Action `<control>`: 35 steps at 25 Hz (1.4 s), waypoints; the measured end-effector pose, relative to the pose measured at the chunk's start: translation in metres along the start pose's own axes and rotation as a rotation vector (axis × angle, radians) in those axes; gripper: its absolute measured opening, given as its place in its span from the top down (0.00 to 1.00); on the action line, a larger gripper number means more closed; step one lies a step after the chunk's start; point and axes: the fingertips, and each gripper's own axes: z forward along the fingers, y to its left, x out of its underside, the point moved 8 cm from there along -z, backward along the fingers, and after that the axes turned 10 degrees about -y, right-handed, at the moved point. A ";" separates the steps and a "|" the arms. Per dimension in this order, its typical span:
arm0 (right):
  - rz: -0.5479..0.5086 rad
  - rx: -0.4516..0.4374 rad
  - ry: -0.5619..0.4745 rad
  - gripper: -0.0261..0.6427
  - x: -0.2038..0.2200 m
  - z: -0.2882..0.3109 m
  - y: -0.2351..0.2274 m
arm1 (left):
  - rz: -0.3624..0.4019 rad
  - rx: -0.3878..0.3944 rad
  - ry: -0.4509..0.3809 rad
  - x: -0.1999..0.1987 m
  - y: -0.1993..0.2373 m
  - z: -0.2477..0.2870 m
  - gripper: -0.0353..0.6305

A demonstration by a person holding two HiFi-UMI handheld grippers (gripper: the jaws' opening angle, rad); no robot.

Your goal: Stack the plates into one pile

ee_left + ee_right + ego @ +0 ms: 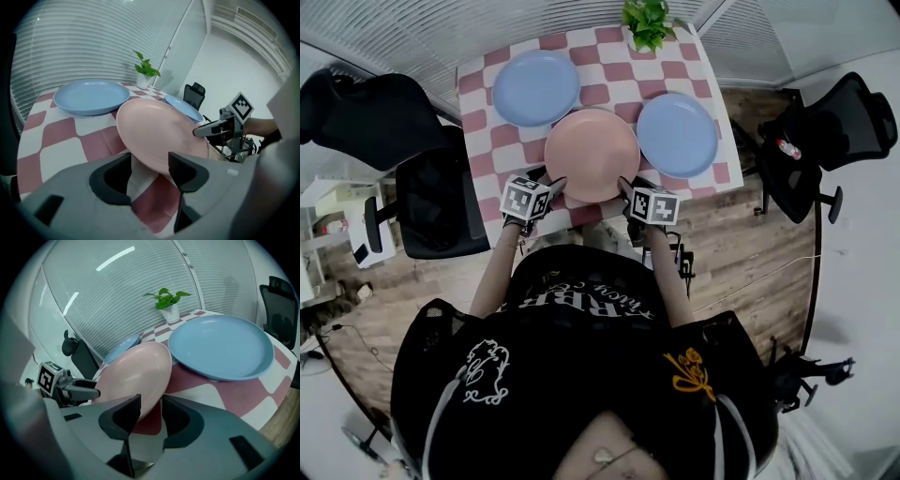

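The fingers (pixel 187 171) of the left gripper (pixel 150 161) stand wide apart. The near rim of the pink plate (pixel 159 133) reaches in between them, with cloth showing through the gap beside it, so no pad presses on it. The right gripper (pixel 151 404) has its fingers closer together, one on each side of the same plate's rim at its other end. A strip of red cloth shows between them below the rim, and they are not clamped on it.

From the head view the pink plate lies at the near edge of the table (pixel 712 183), on a red-and-white checked cloth (pixel 614 58), with a gripper at each side. The right blue plate (pixel 677 134) sits just beside it. The left blue plate (pixel 536 87) lies further back, near the far left corner, and no plate rests on another. A potted plant (pixel 649 21) stands at the far edge.

The left marker cube (pixel 527 199) and the right marker cube (pixel 655 205) carry black-and-white square patterns (no words). The person's black top (pixel 581 309) bears curved white lettering, too folded to read. An office chair (pixel 380 117) stands at the left of the table.
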 end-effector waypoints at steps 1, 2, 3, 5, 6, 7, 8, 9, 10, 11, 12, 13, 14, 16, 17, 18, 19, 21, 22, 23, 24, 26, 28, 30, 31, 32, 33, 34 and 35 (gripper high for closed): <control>-0.002 -0.006 0.006 0.75 0.000 -0.001 -0.001 | 0.003 -0.006 0.003 0.000 -0.002 -0.001 0.56; -0.004 -0.013 0.013 0.75 -0.001 -0.002 -0.001 | 0.002 -0.011 0.006 0.001 -0.004 -0.002 0.56; -0.008 -0.020 0.019 0.75 -0.001 -0.003 -0.002 | -0.001 -0.015 0.006 0.001 -0.006 -0.004 0.56; -0.009 -0.036 0.023 0.75 -0.003 -0.006 -0.003 | -0.017 -0.020 -0.006 0.002 -0.010 -0.007 0.56; -0.007 -0.045 0.021 0.75 -0.005 -0.008 -0.003 | -0.027 -0.022 -0.017 0.002 -0.013 -0.010 0.56; -0.006 -0.055 0.018 0.75 -0.008 -0.010 -0.002 | -0.035 -0.025 -0.029 0.002 -0.015 -0.013 0.56; -0.009 -0.066 0.012 0.75 -0.011 -0.013 0.000 | -0.041 -0.029 -0.043 0.001 -0.017 -0.017 0.56; -0.017 -0.078 0.006 0.75 -0.016 -0.015 0.004 | -0.046 -0.034 -0.057 -0.001 -0.019 -0.022 0.56; -0.024 -0.089 -0.001 0.76 -0.021 -0.016 0.007 | -0.049 -0.040 -0.072 -0.003 -0.020 -0.027 0.56; -0.031 -0.100 -0.007 0.76 -0.026 -0.018 0.011 | -0.052 -0.048 -0.088 -0.005 -0.020 -0.031 0.56; -0.036 -0.108 -0.014 0.76 -0.031 -0.018 0.015 | -0.056 -0.056 -0.104 -0.009 -0.019 -0.036 0.56; -0.039 -0.117 -0.023 0.76 -0.037 -0.018 0.019 | -0.060 -0.066 -0.120 -0.012 -0.018 -0.040 0.56; -0.042 -0.126 -0.032 0.76 -0.043 -0.017 0.023 | -0.063 -0.076 -0.136 -0.015 -0.016 -0.044 0.56; -0.055 -0.146 -0.047 0.77 -0.055 -0.011 0.031 | -0.064 -0.095 -0.162 -0.023 -0.011 -0.052 0.56; -0.065 -0.157 -0.052 0.77 -0.061 -0.007 0.035 | -0.063 -0.105 -0.175 -0.027 -0.007 -0.055 0.56; -0.075 -0.169 -0.056 0.77 -0.068 -0.003 0.039 | -0.062 -0.117 -0.189 -0.031 -0.003 -0.059 0.56; -0.084 -0.180 -0.057 0.77 -0.074 0.003 0.043 | -0.062 -0.128 -0.202 -0.035 0.001 -0.061 0.56; -0.101 -0.196 -0.057 0.77 -0.088 0.016 0.050 | -0.061 -0.149 -0.224 -0.044 0.014 -0.064 0.56; -0.110 -0.201 -0.056 0.77 -0.095 0.024 0.054 | -0.060 -0.159 -0.231 -0.049 0.021 -0.065 0.56; -0.120 -0.205 -0.054 0.77 -0.101 0.032 0.057 | -0.058 -0.169 -0.236 -0.054 0.028 -0.064 0.56; -0.129 -0.207 -0.050 0.77 -0.107 0.041 0.060 | -0.057 -0.179 -0.239 -0.058 0.035 -0.064 0.56; -0.141 -0.203 -0.029 0.77 -0.117 0.059 0.064 | -0.060 -0.195 -0.241 -0.066 0.049 -0.062 0.56; -0.145 -0.196 0.000 0.77 -0.124 0.076 0.068 | -0.076 -0.206 -0.239 -0.071 0.064 -0.059 0.56; -0.146 -0.192 0.028 0.77 -0.131 0.093 0.070 | -0.101 -0.214 -0.234 -0.074 0.077 -0.054 0.56; -0.144 -0.189 0.044 0.77 -0.133 0.101 0.071 | -0.115 -0.216 -0.229 -0.074 0.084 -0.051 0.56; -0.141 -0.186 0.060 0.77 -0.134 0.108 0.072 | -0.130 -0.219 -0.221 -0.074 0.089 -0.049 0.56; -0.138 -0.182 0.076 0.77 -0.135 0.114 0.073 | -0.147 -0.222 -0.212 -0.072 0.094 -0.047 0.56; -0.136 -0.177 0.092 0.77 -0.134 0.119 0.073 | -0.163 -0.225 -0.202 -0.070 0.097 -0.045 0.56; -0.135 -0.173 0.104 0.77 -0.133 0.122 0.074 | -0.176 -0.229 -0.192 -0.068 0.099 -0.044 0.56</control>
